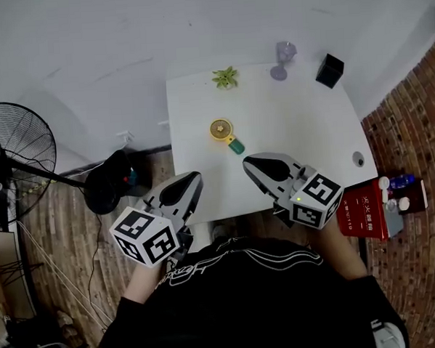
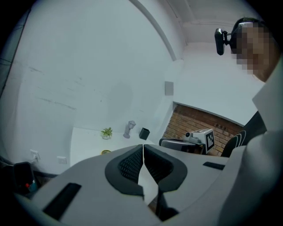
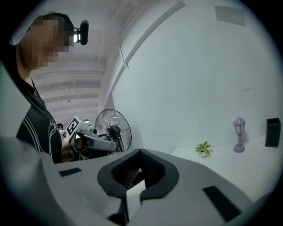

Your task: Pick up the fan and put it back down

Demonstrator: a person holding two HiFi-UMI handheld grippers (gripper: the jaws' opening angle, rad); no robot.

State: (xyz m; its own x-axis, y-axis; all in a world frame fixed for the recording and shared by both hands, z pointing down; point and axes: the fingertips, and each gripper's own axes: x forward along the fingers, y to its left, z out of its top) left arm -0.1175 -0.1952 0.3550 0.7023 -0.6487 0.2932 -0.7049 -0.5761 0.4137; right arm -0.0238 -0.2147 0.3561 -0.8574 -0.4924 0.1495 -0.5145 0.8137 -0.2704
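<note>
Left gripper [image 1: 191, 180] and right gripper [image 1: 252, 163], both closed on nothing, are held at the table's [image 1: 310, 136] near edge. Just beyond them, untouched, the fan [image 1: 222, 129] lies flat mid-table; plant [image 1: 225, 77] behind.

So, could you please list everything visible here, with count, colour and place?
table: one, white, against the wall
small fan: one, yellow with green handle, lying mid-table
plant: one, green, table's far edge
lamp: one, purple, right of the plant
black box: one, black, table's far right corner
floor fan: one, black, floor left of the table
red box: one, red, floor right of the table
left claw: one, grey, shut, empty, over the table's near left corner
right claw: one, grey, shut, empty, over the table's near edge
</note>
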